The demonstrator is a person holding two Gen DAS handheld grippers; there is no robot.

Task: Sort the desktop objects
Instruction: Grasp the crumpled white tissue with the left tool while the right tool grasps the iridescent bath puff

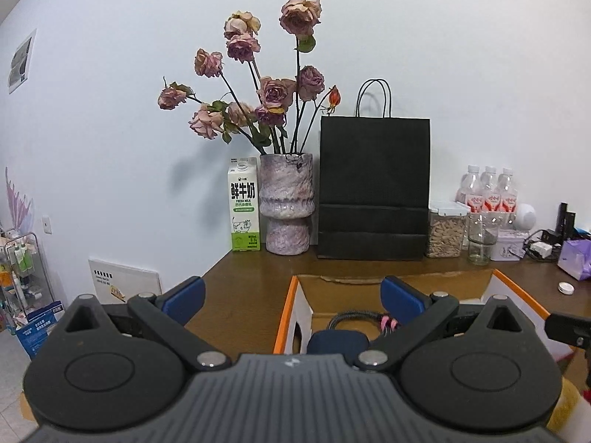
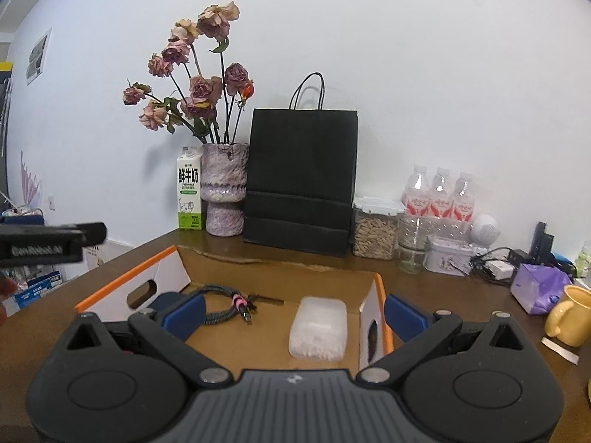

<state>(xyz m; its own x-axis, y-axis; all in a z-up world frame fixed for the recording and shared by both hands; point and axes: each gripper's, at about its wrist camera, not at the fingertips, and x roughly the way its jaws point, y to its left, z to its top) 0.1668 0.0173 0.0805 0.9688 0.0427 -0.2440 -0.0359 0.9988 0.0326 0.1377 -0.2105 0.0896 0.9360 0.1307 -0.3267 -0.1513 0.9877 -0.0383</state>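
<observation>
A pale blue wall [image 1: 406,37] rises behind a brown wooden desk [image 1: 251,288].

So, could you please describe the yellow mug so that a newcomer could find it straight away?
Start at the tall black paper bag against the wall, then follow the wooden desk rightward past the bottles to its near right edge. There, just in front of a purple tissue pack, sits the mug, the only yellow item and the only one with a handle.

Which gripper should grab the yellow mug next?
Right, probably. The yellow mug sits on the table just off the right gripper, beyond the cardboard box wall, and shows only in the right wrist view. The left gripper hangs open over the box's far side. Both are empty.
</observation>
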